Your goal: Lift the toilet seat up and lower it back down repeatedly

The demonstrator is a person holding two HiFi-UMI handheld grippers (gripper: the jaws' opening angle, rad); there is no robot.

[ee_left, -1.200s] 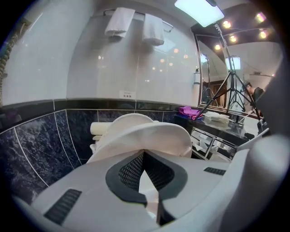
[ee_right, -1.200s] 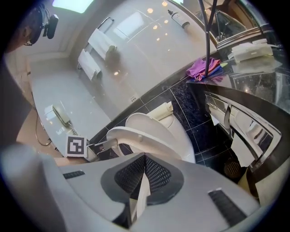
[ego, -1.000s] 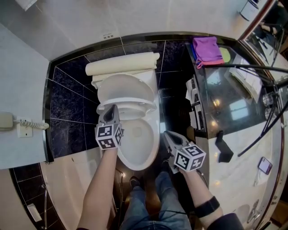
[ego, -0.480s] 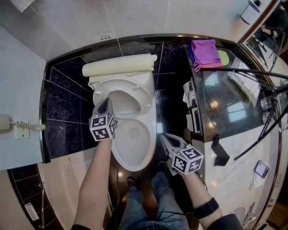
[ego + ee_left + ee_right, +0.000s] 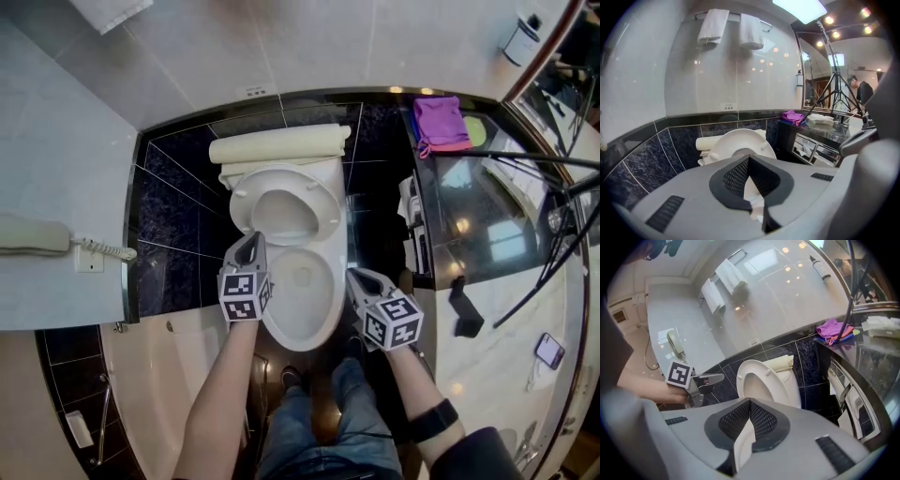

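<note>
Both closed: left hand-held gripper (image 5: 251, 244), right hand-held gripper (image 5: 357, 277) | toilet seat (image 5: 330, 208) raised | black tiled wall (image 5: 178, 211) | glossy counter (image 5: 487, 220)

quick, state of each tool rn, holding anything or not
left tool: closed, holding nothing; the raised toilet seat is beyond its tips.
right tool: closed, holding nothing.

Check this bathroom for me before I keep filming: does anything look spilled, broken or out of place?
Nothing stands out. The toilet seat stands raised, the bowl looks clean, and the purple cloth just lies bunched on the counter corner.
</note>
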